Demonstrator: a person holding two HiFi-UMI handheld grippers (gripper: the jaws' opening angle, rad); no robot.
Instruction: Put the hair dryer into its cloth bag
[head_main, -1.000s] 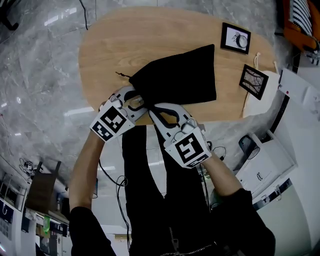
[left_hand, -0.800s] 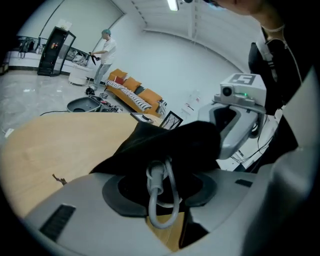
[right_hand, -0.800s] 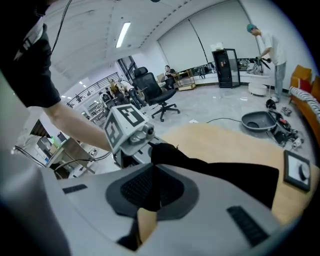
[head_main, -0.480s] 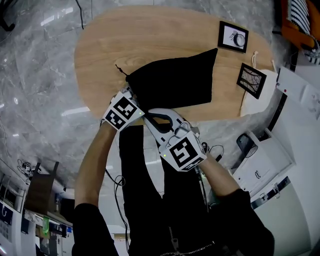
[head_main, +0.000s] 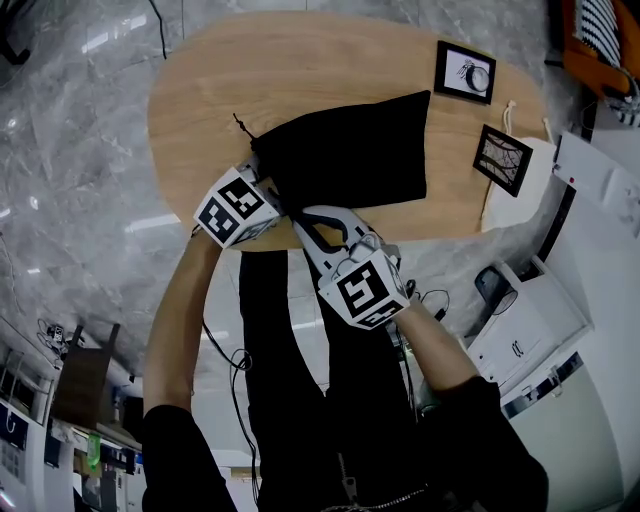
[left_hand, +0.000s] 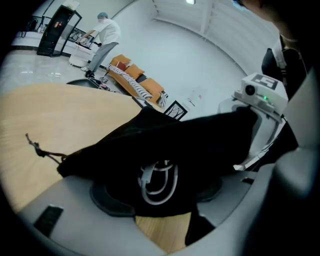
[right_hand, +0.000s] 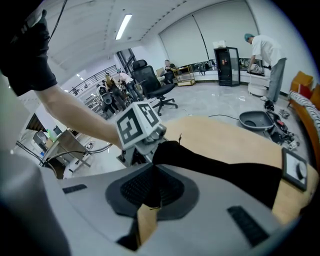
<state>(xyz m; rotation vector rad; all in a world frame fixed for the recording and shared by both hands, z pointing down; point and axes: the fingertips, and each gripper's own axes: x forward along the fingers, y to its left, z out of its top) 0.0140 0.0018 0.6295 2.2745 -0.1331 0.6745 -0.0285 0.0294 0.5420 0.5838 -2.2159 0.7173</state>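
Observation:
The black cloth bag (head_main: 350, 150) lies on the oval wooden table (head_main: 210, 90), its mouth at the near left corner. In the left gripper view a coil of white cord (left_hand: 159, 181) shows inside the bag (left_hand: 200, 145); the hair dryer's body is hidden. My left gripper (head_main: 268, 192) is at the mouth. Its jaws have just been opening and stand apart, with the bag's cloth lying between them (left_hand: 160, 197). My right gripper (head_main: 298, 212) is at the bag's near edge, shut on a fold of the black cloth (right_hand: 150, 187). The drawstring (left_hand: 42, 147) trails over the table.
Two framed black-and-white cards (head_main: 470, 73) (head_main: 505, 160) lie at the table's far right, beside a pale cloth bag (head_main: 525, 195). White units (head_main: 520, 320) stand on the floor to the right. A person (left_hand: 102, 37) works far off near an orange sofa (left_hand: 137, 82).
My left gripper has shifted up towards the table's edge and rolled, so its marker cube now faces up. The bag's mouth corner has shifted slightly. The right gripper has hardly moved.

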